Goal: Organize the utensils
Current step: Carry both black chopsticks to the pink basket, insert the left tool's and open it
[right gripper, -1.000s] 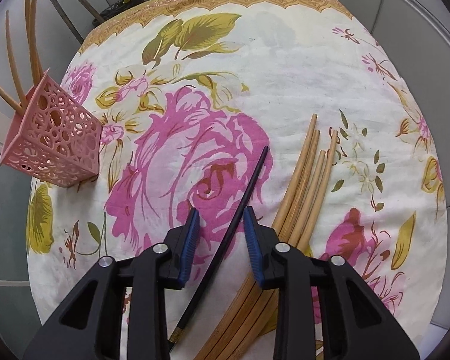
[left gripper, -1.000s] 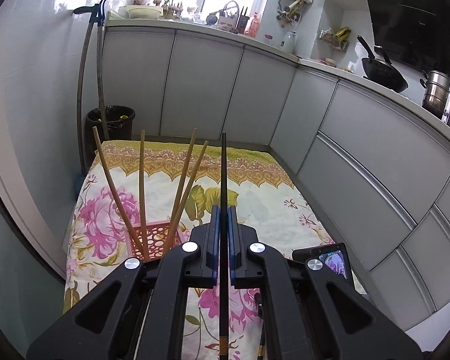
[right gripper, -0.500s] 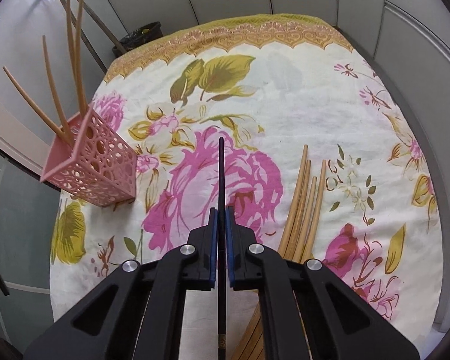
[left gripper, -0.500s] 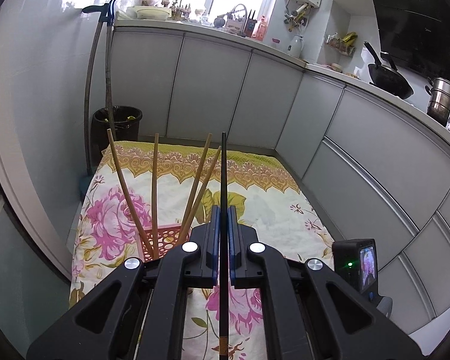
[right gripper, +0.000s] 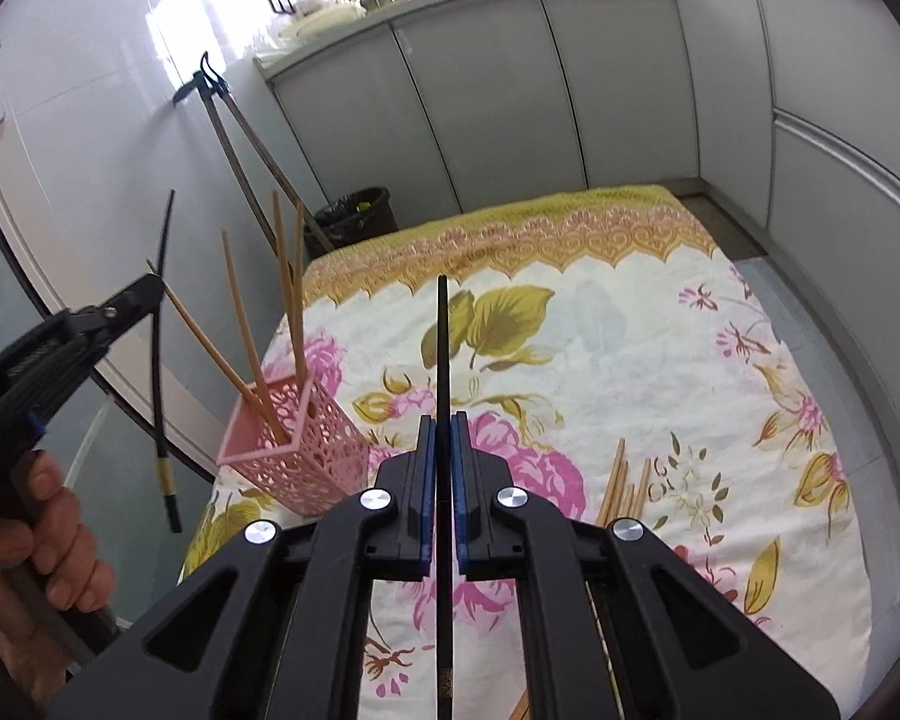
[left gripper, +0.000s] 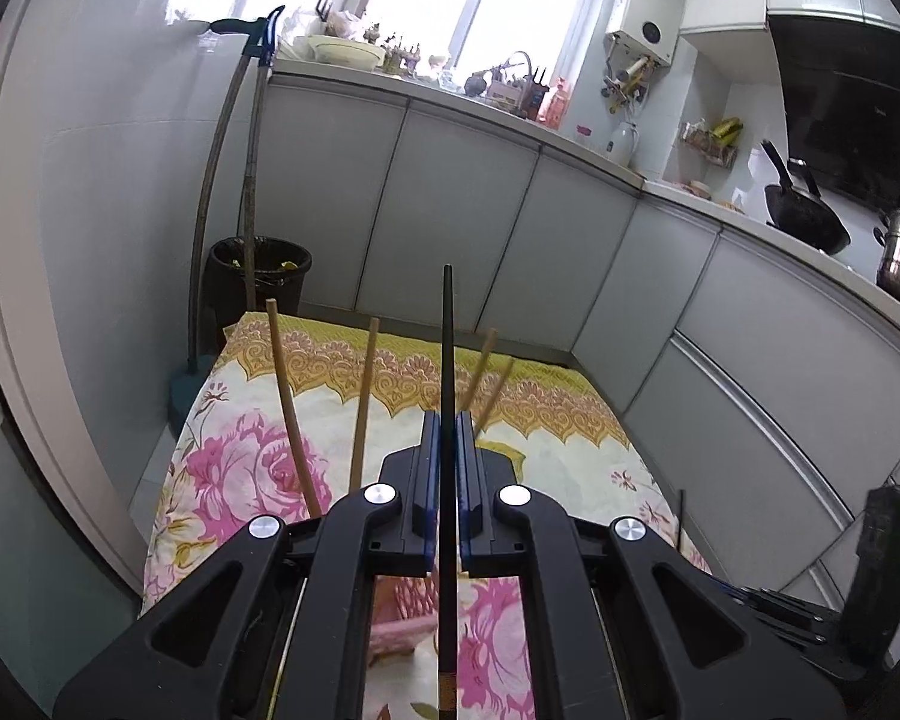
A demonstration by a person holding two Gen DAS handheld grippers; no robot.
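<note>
My left gripper [left gripper: 447,426] is shut on a black chopstick [left gripper: 447,348] that points up and forward. It hovers above the pink lattice holder [left gripper: 399,630], which holds several wooden chopsticks [left gripper: 287,408]. My right gripper [right gripper: 443,426] is shut on a second black chopstick [right gripper: 442,348], lifted above the floral cloth. The pink holder [right gripper: 297,456] with wooden chopsticks [right gripper: 243,324] stands to its left. The left gripper [right gripper: 144,294] shows at the far left with its black chopstick [right gripper: 159,360] upright. More wooden chopsticks [right gripper: 621,480] lie on the cloth, partly hidden by my right gripper.
The floral cloth [right gripper: 630,360] covers a low table beside grey cabinets [left gripper: 462,216]. A black bin [left gripper: 258,276] and two long poles [left gripper: 228,180] stand at the far left corner. A wok [left gripper: 804,222] and pot sit on the counter at right.
My right gripper closed on the black chopstick lying on the cloth and lifted it, tilting up. My left gripper rose and moved over the pink holder with its chopstick.
</note>
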